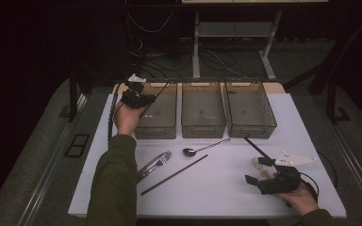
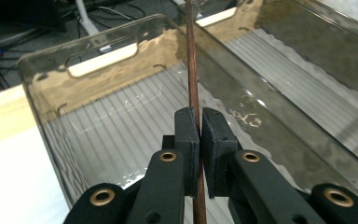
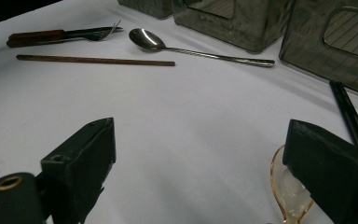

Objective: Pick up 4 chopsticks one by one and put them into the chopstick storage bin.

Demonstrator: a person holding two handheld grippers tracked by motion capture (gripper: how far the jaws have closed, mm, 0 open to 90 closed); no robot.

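Note:
My left gripper hangs over the left smoky plastic bin, shut on a thin brown chopstick. The stick runs up between the closed jaws above the bin's ribbed floor. A second brown chopstick lies on the white table near the middle front. My right gripper rests at the near right with its jaws wide apart and nothing between them. A clear amber spoon lies just by its right jaw, and a black chopstick lies beyond that.
The middle bin and the right bin stand in a row with the left one at the back. A metal spoon and a wooden-handled fork lie in front of the bins. The table's front edge is close to my right hand.

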